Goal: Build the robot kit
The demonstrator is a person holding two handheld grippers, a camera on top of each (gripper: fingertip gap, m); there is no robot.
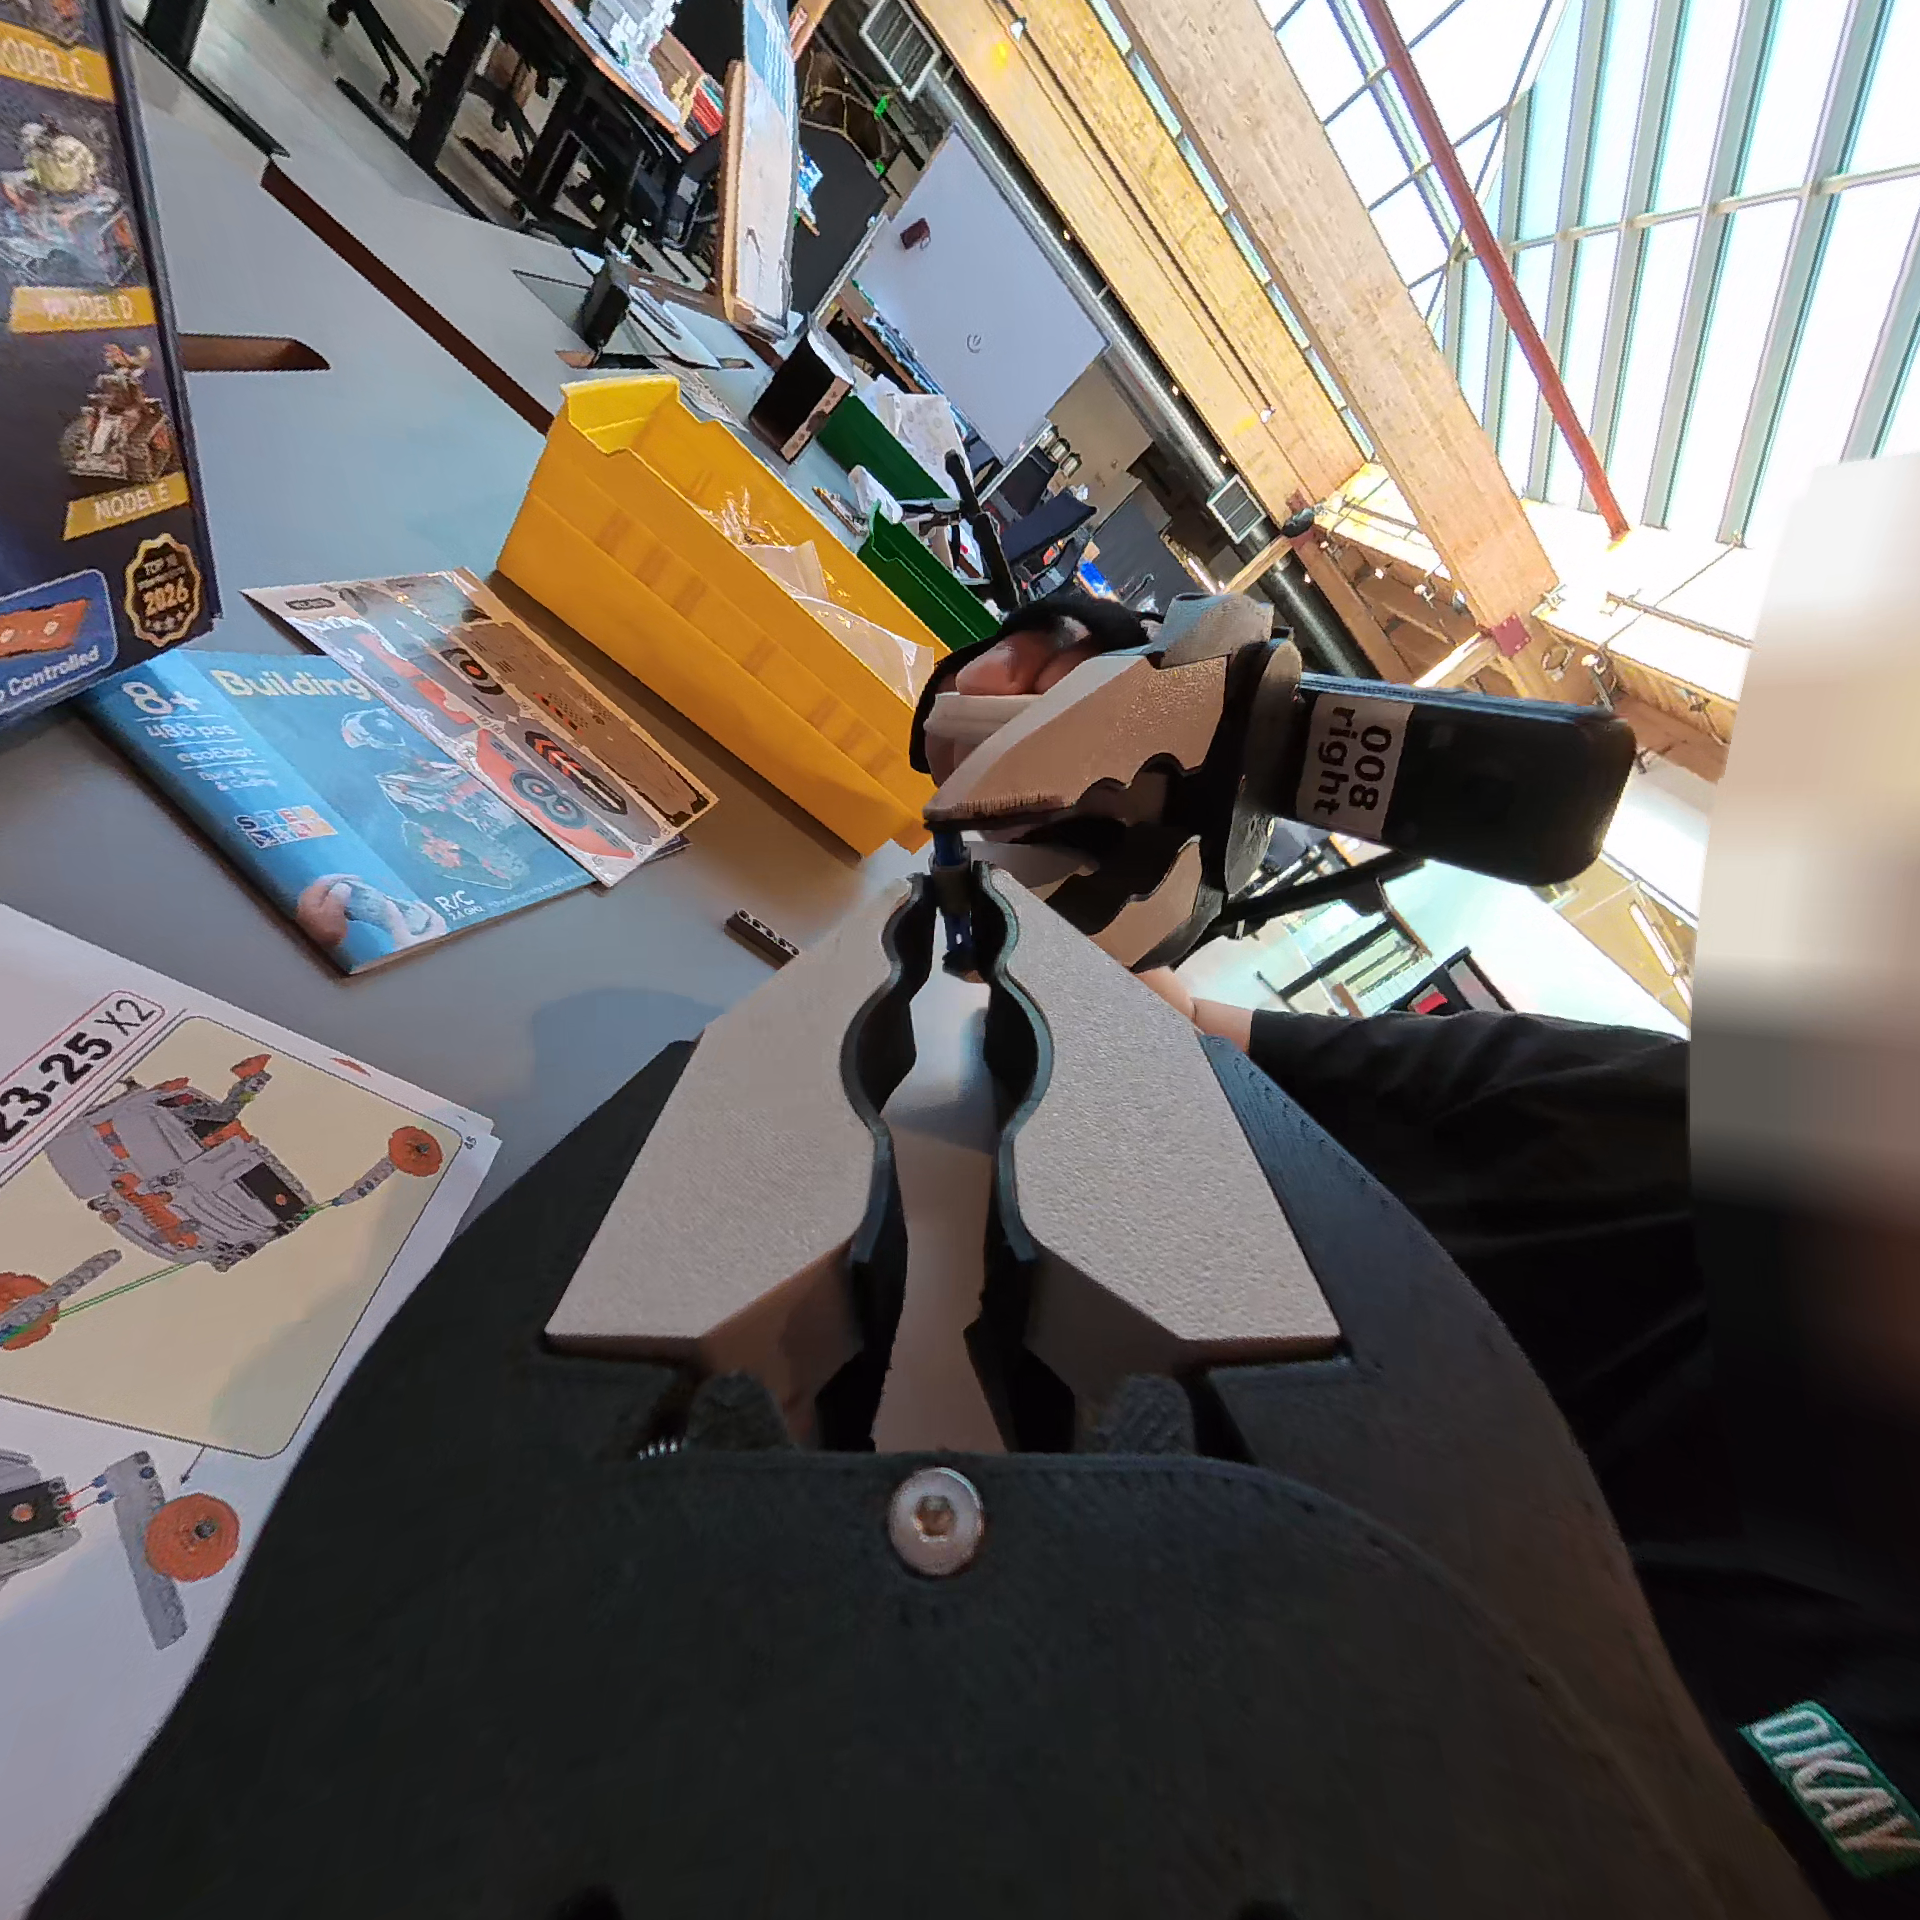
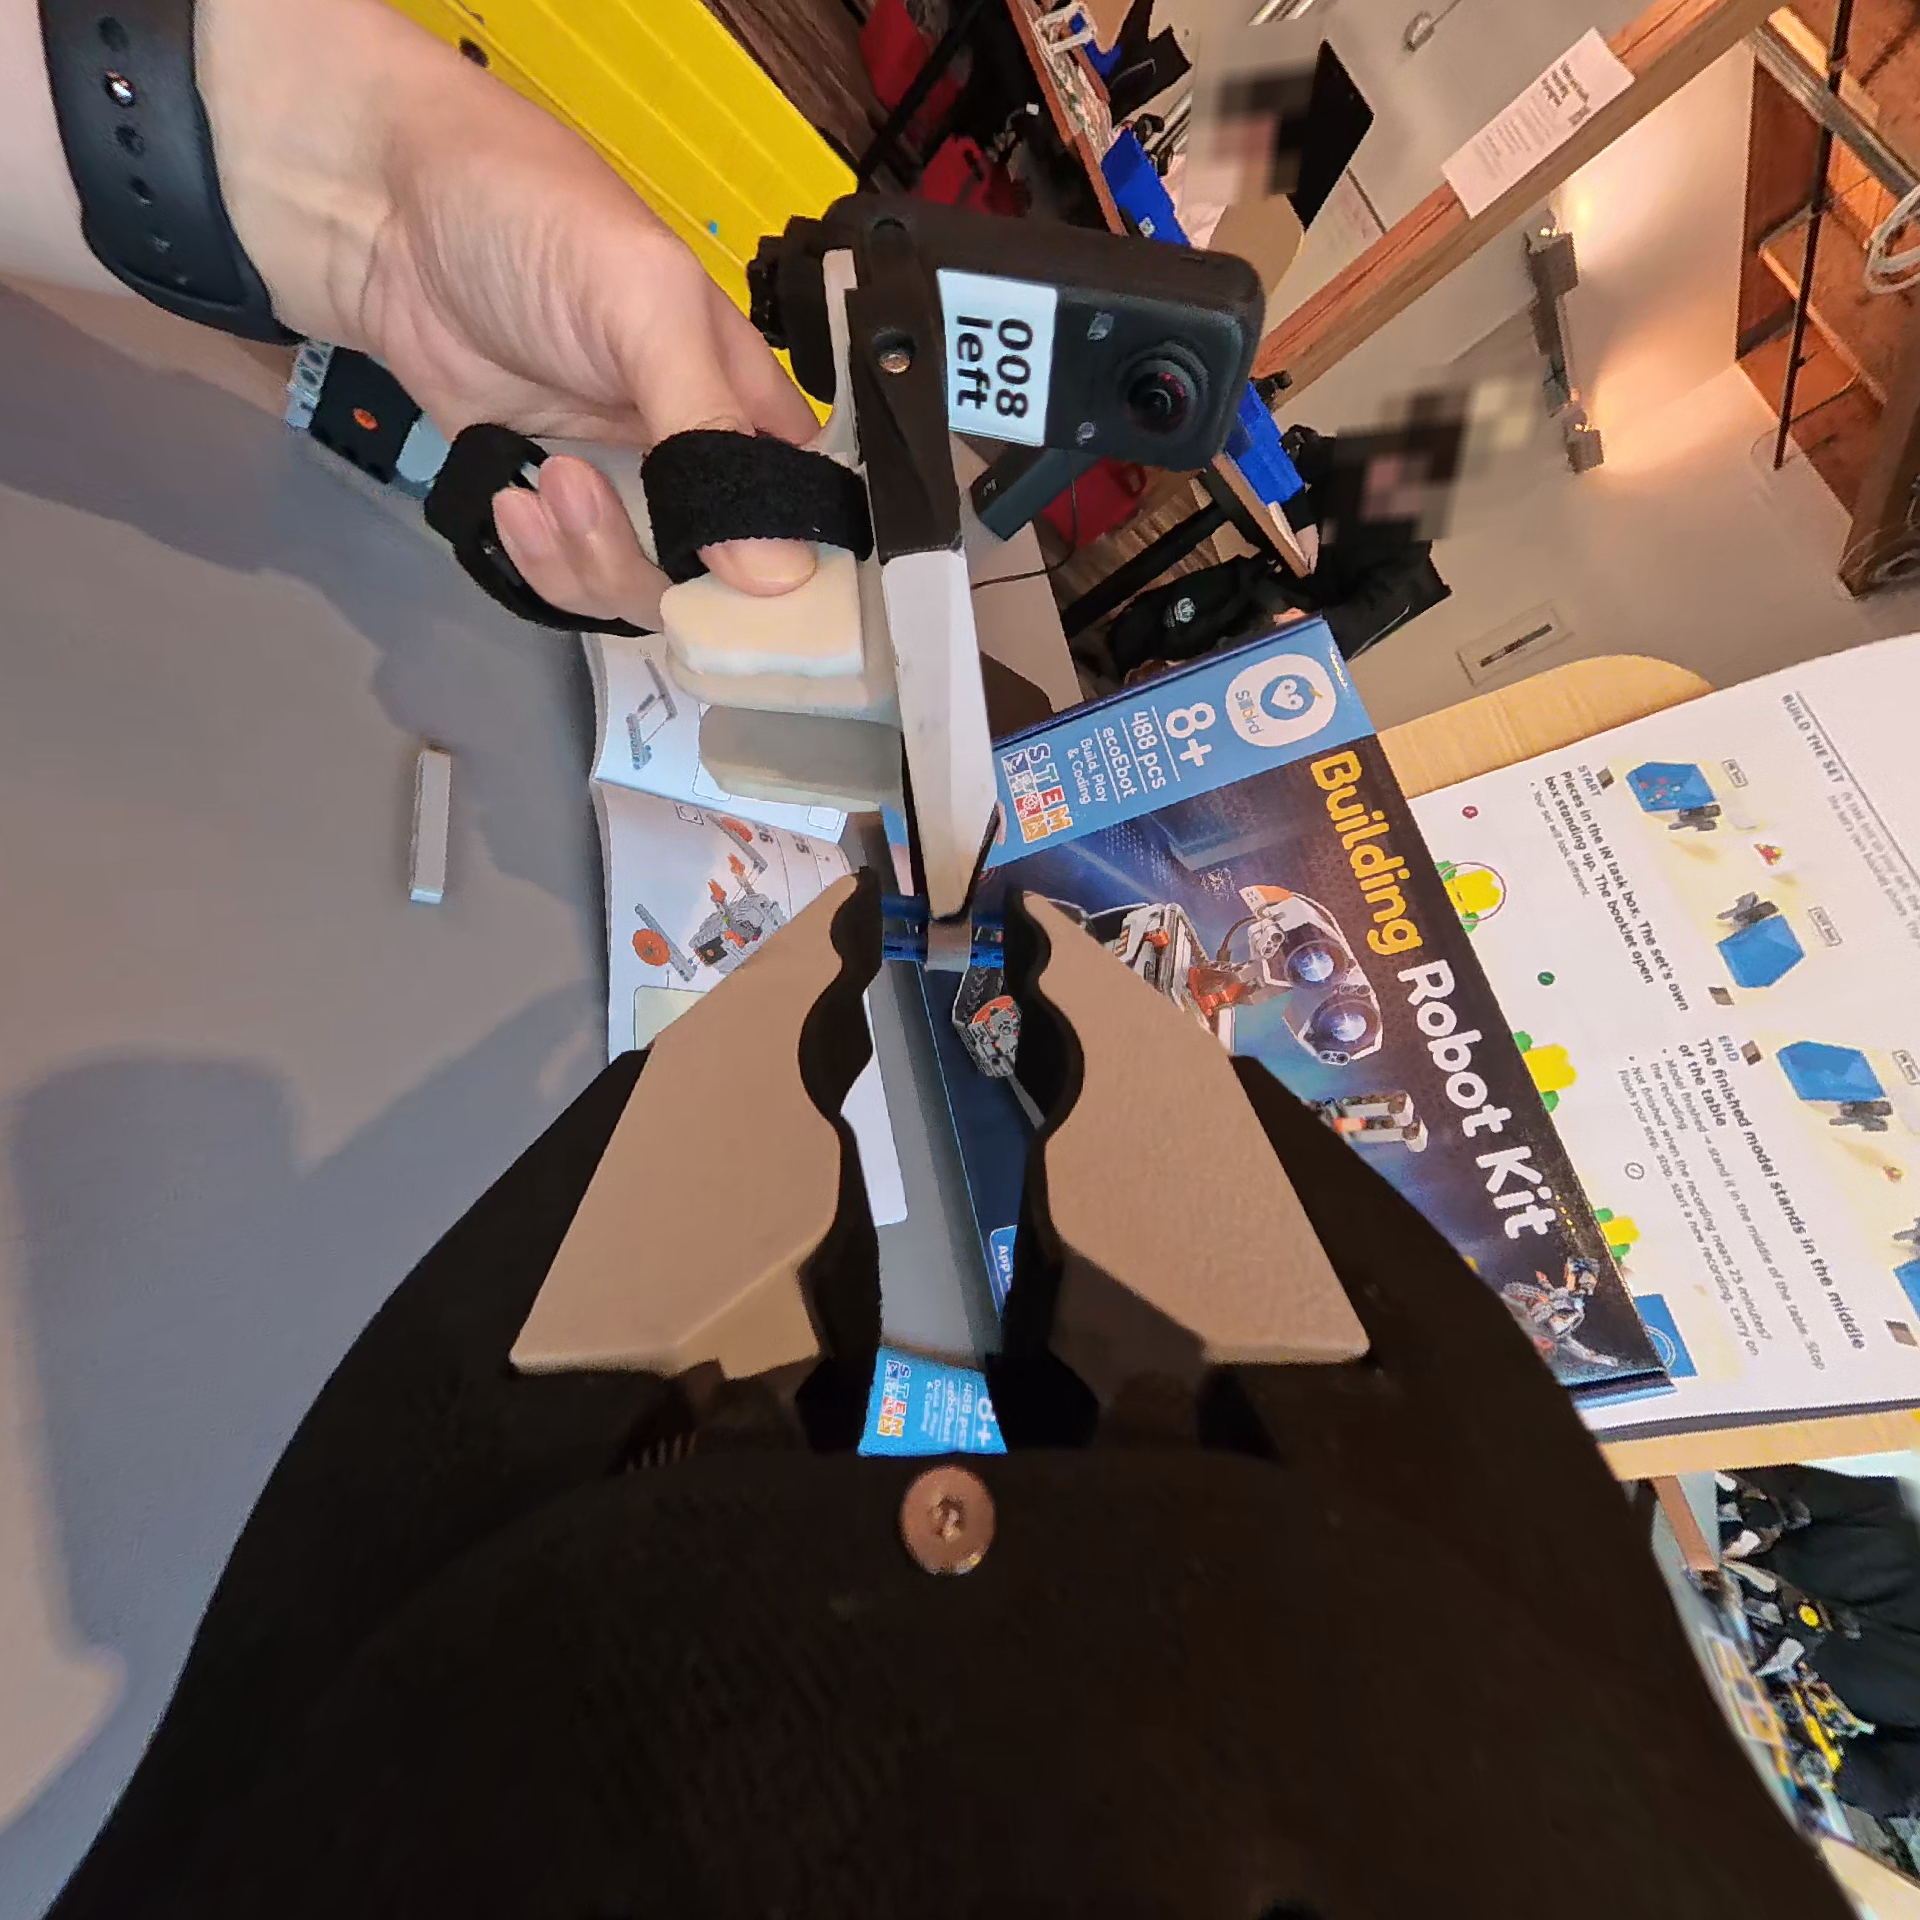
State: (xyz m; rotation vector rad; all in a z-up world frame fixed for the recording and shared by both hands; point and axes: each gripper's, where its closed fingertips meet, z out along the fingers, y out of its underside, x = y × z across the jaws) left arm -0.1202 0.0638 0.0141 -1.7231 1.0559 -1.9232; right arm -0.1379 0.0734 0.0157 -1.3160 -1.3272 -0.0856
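Note:
A small blue pin [image 2: 902, 925] with a grey part [image 2: 951, 954] on its middle is held in the air between both grippers. My right gripper [image 2: 940, 920] is shut on the pin, one fingertip at each end. My left gripper [image 1: 948, 902] is shut on the same pin [image 1: 954, 940] from the other side. In the right wrist view it [image 2: 951, 899] comes down from above, edge-on, strapped to a person's hand [image 2: 468, 260]. In the left wrist view the right gripper [image 1: 951, 831] comes in from the right, tips against mine. The exact contact is partly hidden.
On the grey table [image 1: 416, 468] are a yellow bin [image 1: 727, 623], a dark blue kit box [image 2: 1299, 1039], a blue booklet [image 1: 343, 800], a sticker sheet [image 1: 488, 717], open instruction pages [image 1: 208, 1174], a small dark beam [image 1: 762, 935], a grey beam [image 2: 429, 826] and a printed sheet [image 2: 1714, 987]. Left and right tips are no more than a few centimetres apart. From either gripper's tips it is about 20 cm to the grey beam [image 2: 429, 826].

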